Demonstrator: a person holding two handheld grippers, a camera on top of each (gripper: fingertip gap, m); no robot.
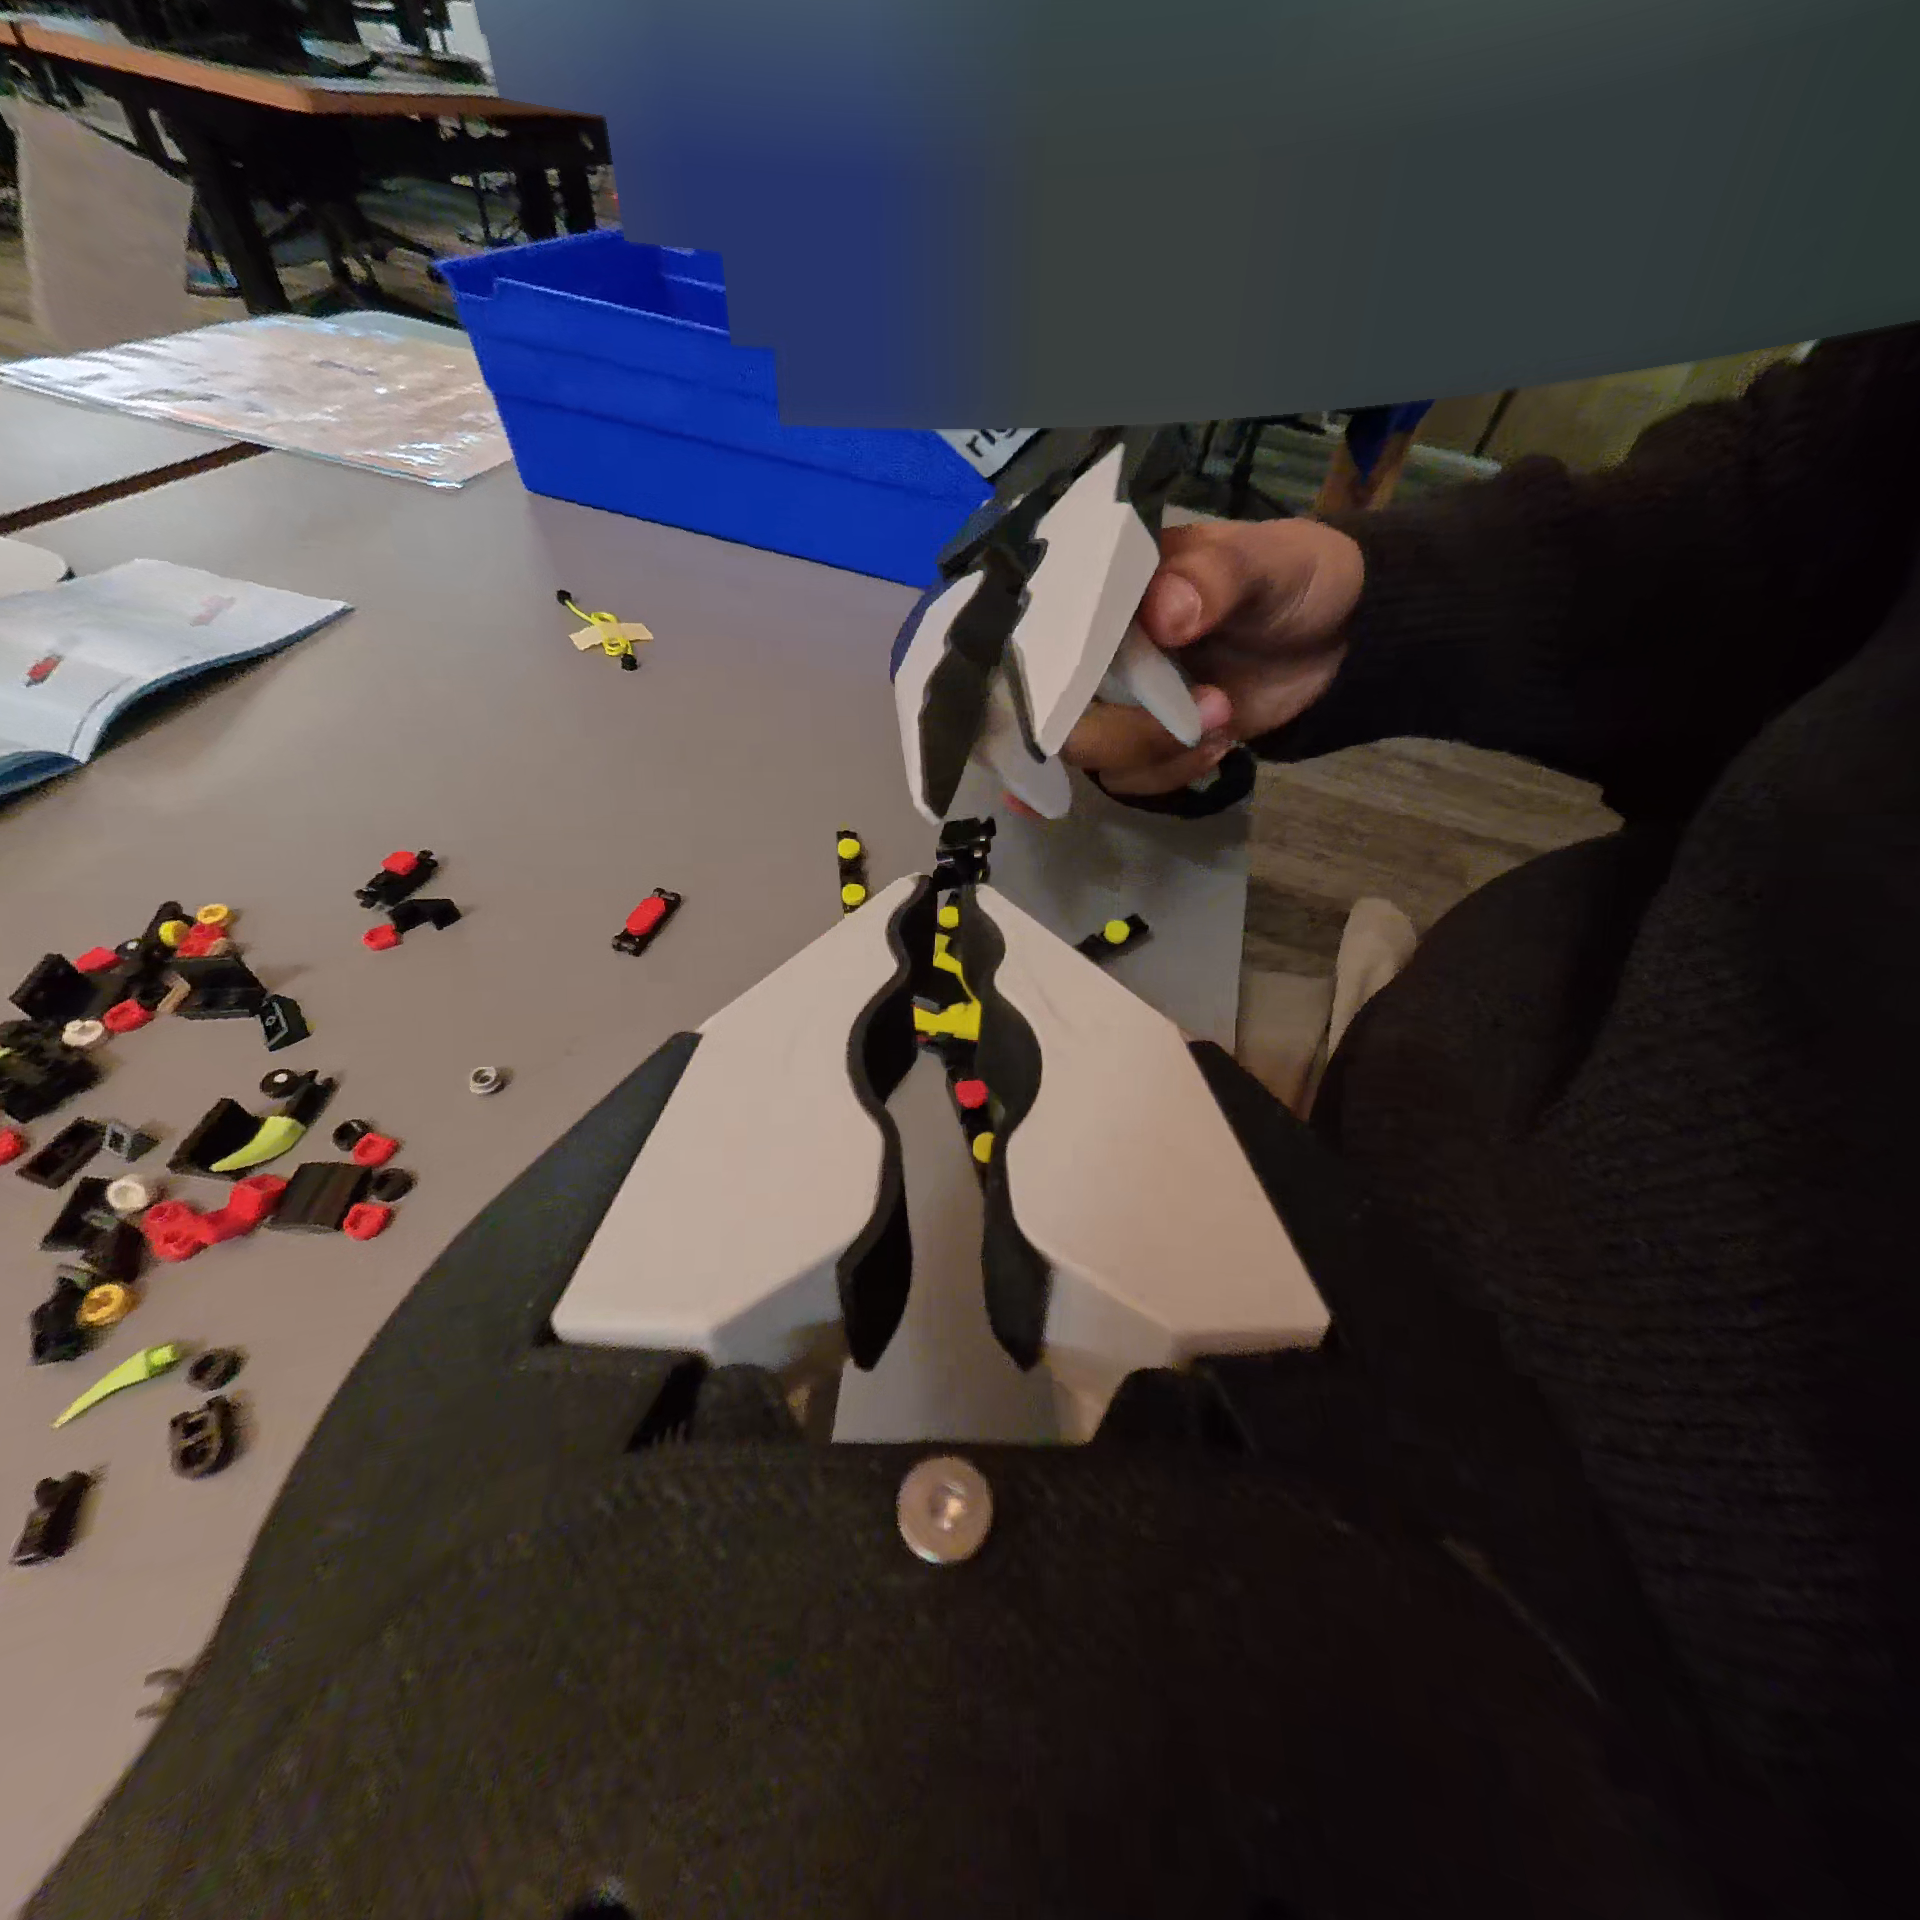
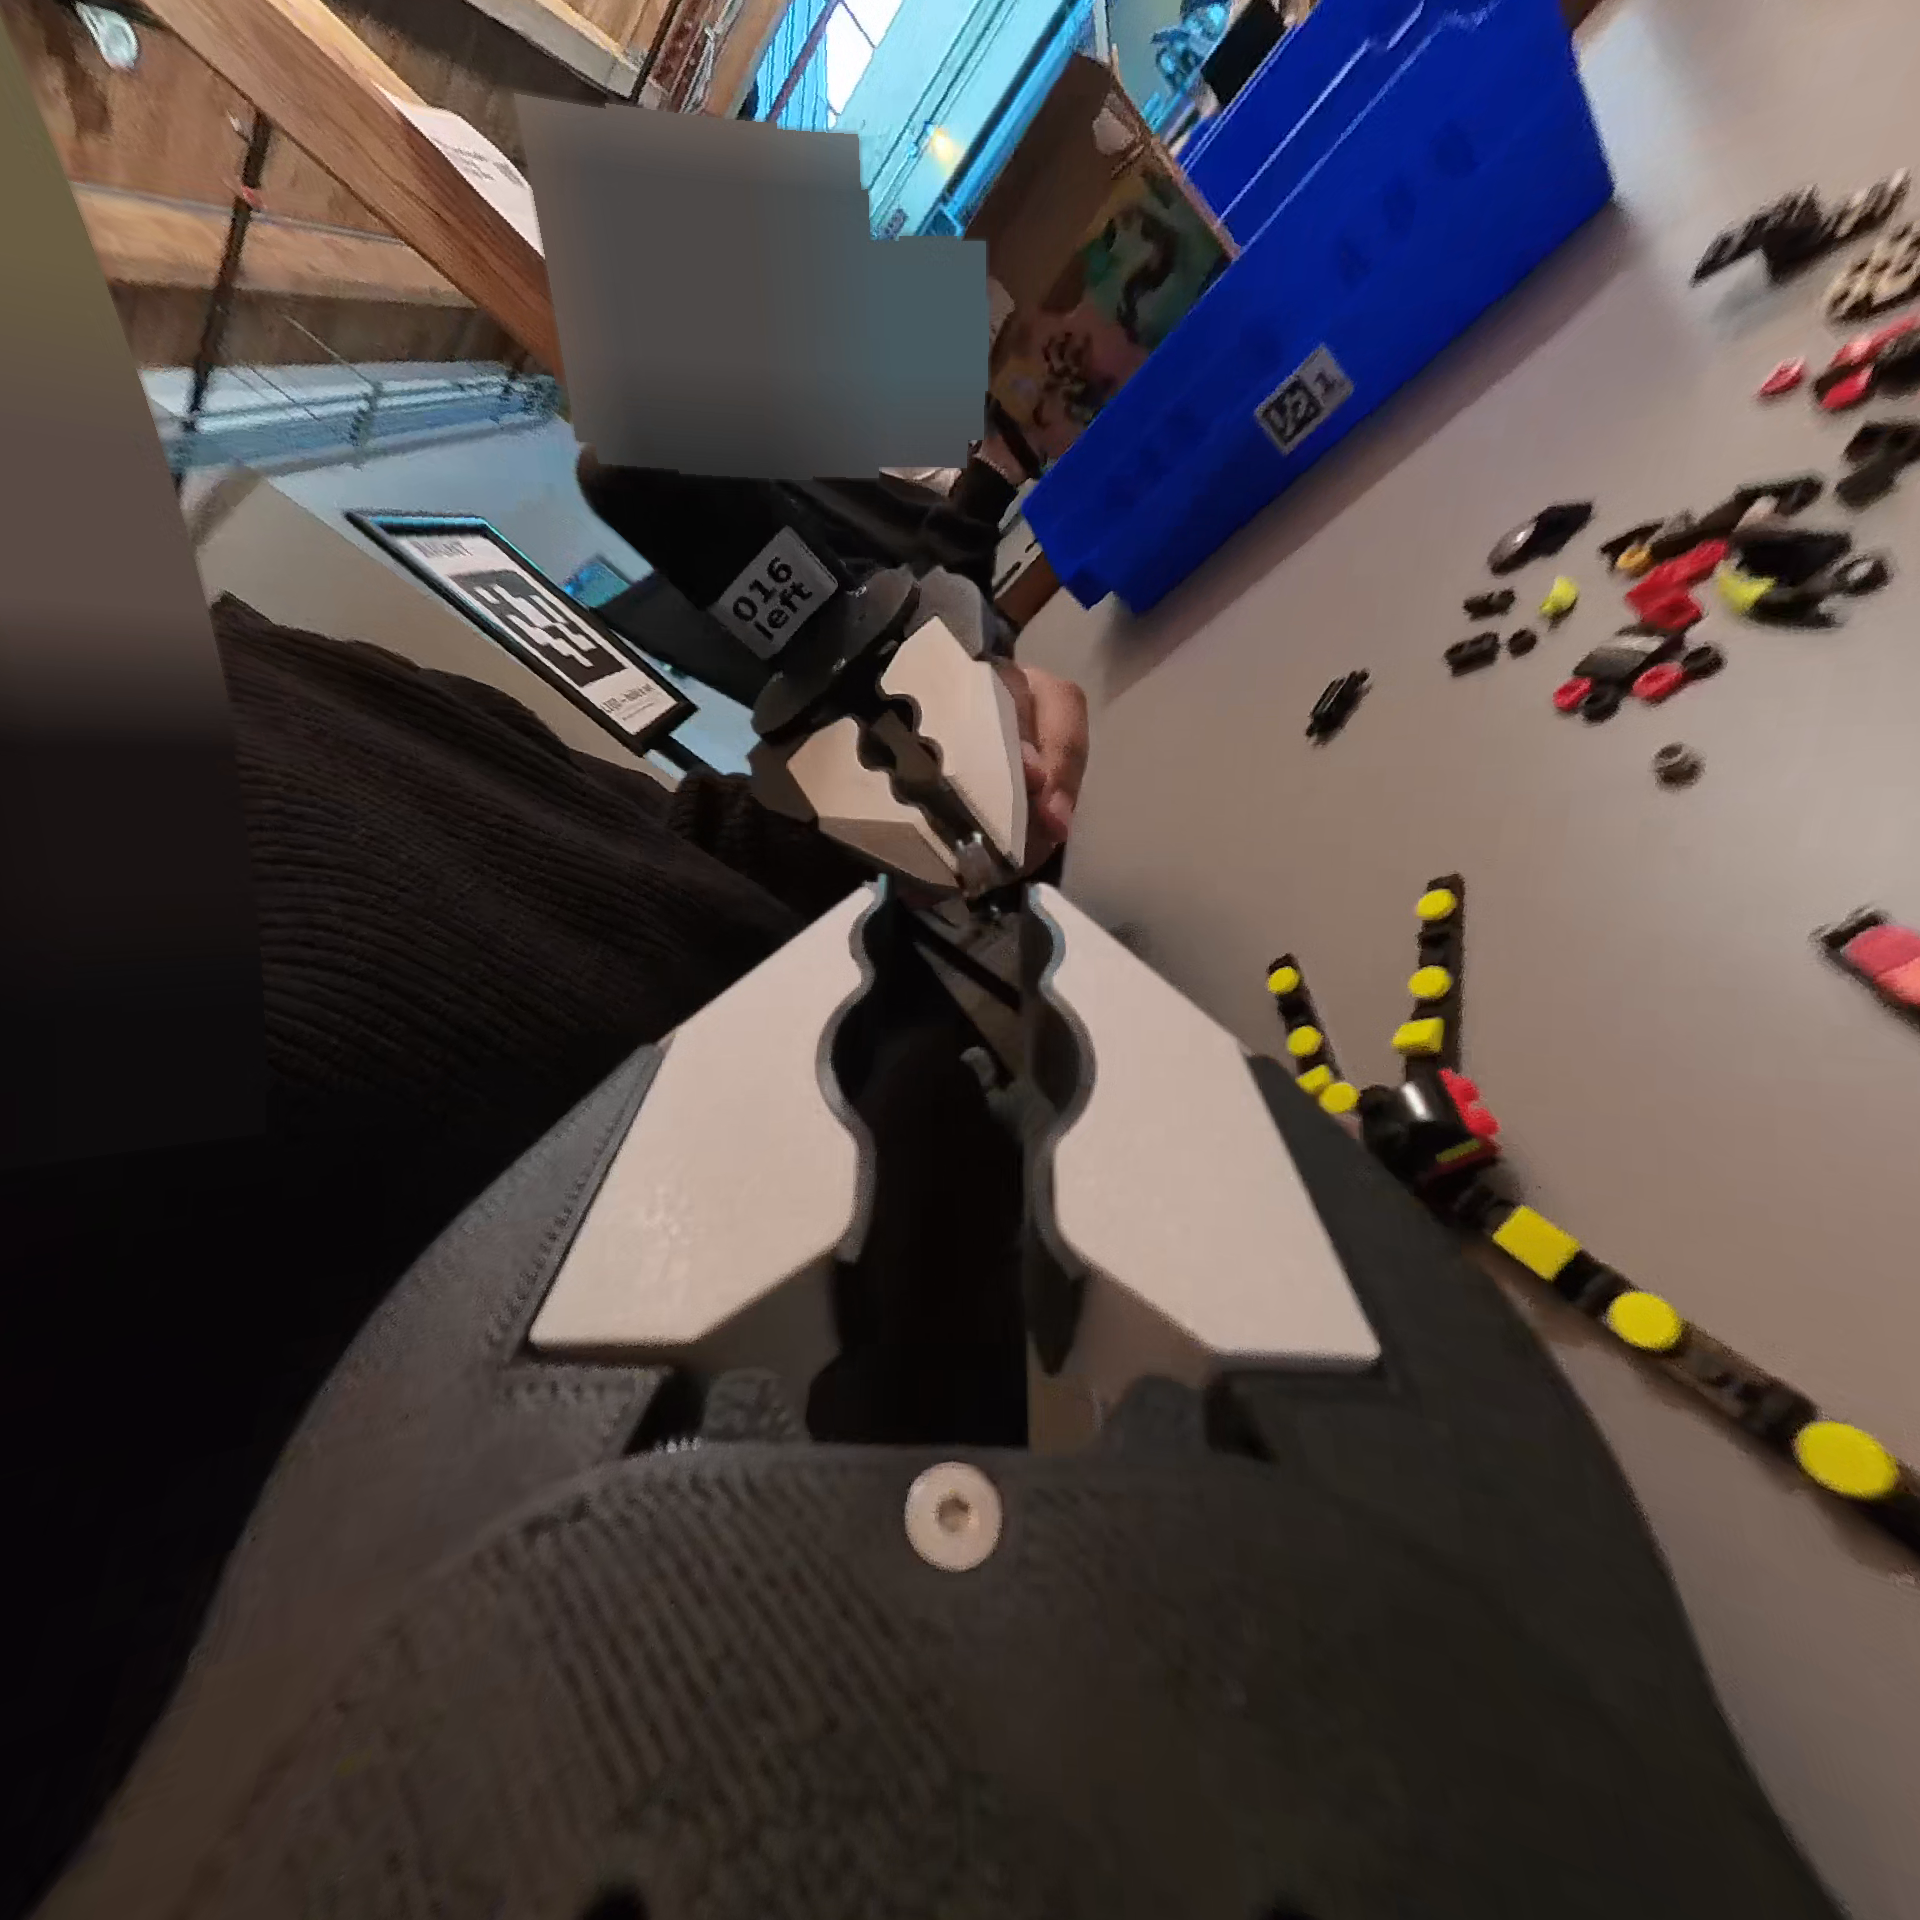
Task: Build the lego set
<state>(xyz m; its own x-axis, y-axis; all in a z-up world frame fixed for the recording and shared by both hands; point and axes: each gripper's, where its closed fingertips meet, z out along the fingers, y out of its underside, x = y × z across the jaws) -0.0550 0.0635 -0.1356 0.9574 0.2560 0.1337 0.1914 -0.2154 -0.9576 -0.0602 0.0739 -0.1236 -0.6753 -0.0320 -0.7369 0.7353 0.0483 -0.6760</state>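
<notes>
Mostly clear: left gripper (image 1: pixel 951 914) pinches a black lego assembly with yellow and red studs (image 1: pixel 961 997) above the grey table (image 1: pixel 540 790); right gripper (image 1: pixel 940 800) tips nearly closed just beside its black top end, contact unclear

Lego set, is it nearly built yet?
Not nearly. One black strip model with yellow and red studs is assembled and clamped in the left gripper. The right gripper meets its black tip. Many loose pieces still wait on the table.
</notes>
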